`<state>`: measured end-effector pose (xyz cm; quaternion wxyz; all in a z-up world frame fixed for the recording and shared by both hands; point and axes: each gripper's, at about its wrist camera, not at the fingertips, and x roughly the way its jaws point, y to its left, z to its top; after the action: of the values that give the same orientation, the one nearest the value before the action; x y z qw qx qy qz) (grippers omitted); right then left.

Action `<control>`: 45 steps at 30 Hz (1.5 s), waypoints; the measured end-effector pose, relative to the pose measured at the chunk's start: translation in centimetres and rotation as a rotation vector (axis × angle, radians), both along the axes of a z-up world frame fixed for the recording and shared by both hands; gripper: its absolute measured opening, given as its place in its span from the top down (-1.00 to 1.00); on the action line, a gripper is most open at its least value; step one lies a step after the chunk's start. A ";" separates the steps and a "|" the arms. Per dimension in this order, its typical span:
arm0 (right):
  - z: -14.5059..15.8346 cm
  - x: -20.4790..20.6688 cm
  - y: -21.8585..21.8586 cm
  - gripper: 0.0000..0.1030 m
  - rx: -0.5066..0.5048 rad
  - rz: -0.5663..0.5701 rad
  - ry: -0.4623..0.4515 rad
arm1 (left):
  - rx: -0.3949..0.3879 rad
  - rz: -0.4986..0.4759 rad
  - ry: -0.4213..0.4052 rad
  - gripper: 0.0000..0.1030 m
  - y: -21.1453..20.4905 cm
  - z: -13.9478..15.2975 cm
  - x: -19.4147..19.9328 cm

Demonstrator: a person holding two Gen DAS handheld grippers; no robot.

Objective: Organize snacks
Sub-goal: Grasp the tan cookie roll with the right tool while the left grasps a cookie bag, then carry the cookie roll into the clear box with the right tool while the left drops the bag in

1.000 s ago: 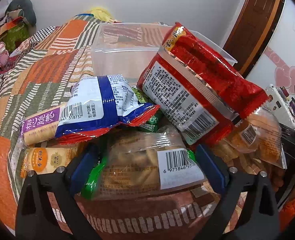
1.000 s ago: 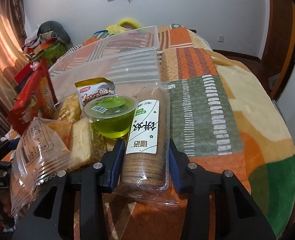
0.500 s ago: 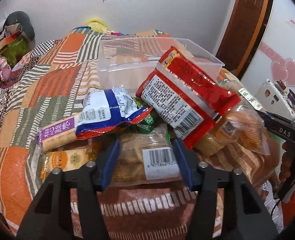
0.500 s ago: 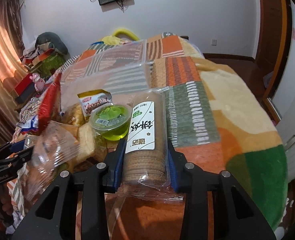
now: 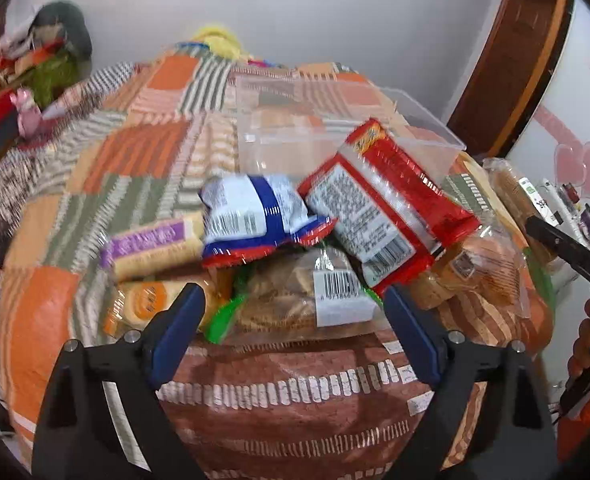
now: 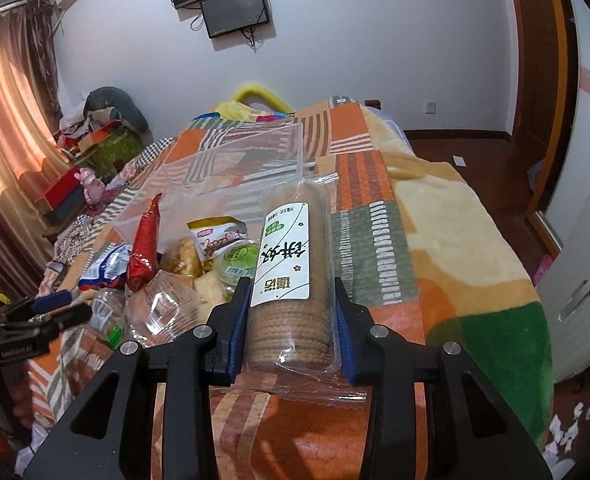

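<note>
Right gripper [image 6: 291, 320]: clamped on a clear-wrapped biscuit sleeve [image 6: 291, 276], blue pads pressing both long sides near its lower end; sleeve lifted, pointing away along the fingers, white-and-green label up.
Left gripper [image 5: 295, 320]: spread wide, jaws have just been opening; pads clear of everything. A clear cookie bag with a barcode label [image 5: 307, 300] lies between the tips, not pinched.
Snack pile: just ahead of the left fingers on the patchwork blanket [image 5: 143, 152].
- blue-and-white pouch [image 5: 255, 216] on top, left of centre
- red packet [image 5: 383, 204] leaning tilted beside it, barcode side towards the camera
- purple-labelled roll [image 5: 155, 248] and orange-labelled pack [image 5: 147, 304] at the left edge
- clear bag of small cakes [image 5: 483, 264] at the right
- green jelly cup [image 6: 237, 260] and yellow-trimmed bag [image 6: 219, 240] behind the pile, seen from the right wrist, partly hidden by the sleeve
Clear plastic bin [image 5: 335, 120]: on the blanket just behind the pile, upright, nothing visible inside.
Cross view: left gripper shows at the left edge of the right wrist view, tips by the pile; right gripper's black frame and the person's hand [image 5: 587, 344] show at the right edge of the left wrist view.
Surroundings: wall monitor [image 6: 235, 12], curtain [image 6: 11, 128], wooden door [image 5: 507, 60].
</note>
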<state>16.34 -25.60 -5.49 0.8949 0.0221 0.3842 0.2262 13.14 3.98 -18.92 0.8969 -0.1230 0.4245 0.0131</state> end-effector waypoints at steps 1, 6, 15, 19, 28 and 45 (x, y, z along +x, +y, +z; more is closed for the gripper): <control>-0.1 0.0 0.0 0.34 0.002 0.000 0.001 | -0.011 -0.004 0.026 -0.78 -0.1 -0.6 0.4; -0.1 -0.2 -0.2 0.34 0.002 -0.005 0.004 | -0.034 -0.007 0.056 -0.85 -0.6 -2.3 2.1; 0.1 -0.6 -0.1 0.34 0.001 0.001 -0.005 | 0.062 -0.034 0.081 -0.82 -2.2 -4.5 3.4; 0.3 -0.7 -0.2 0.34 0.012 0.002 -0.010 | 0.053 -0.005 0.047 -0.10 -1.4 -3.9 2.6; 0.2 -0.7 0.0 0.34 0.016 0.008 -0.009 | 0.023 -0.017 -0.039 -0.05 -0.7 -0.9 -0.3; 3.5 2.1 2.5 0.34 0.029 0.058 -0.102 | 0.000 -0.031 -0.184 -0.05 0.7 7.5 3.4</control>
<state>18.42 -23.08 -1.94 0.9060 0.0123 0.3351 0.2583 16.51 4.70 -11.45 0.9321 -0.1172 0.3424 -0.0123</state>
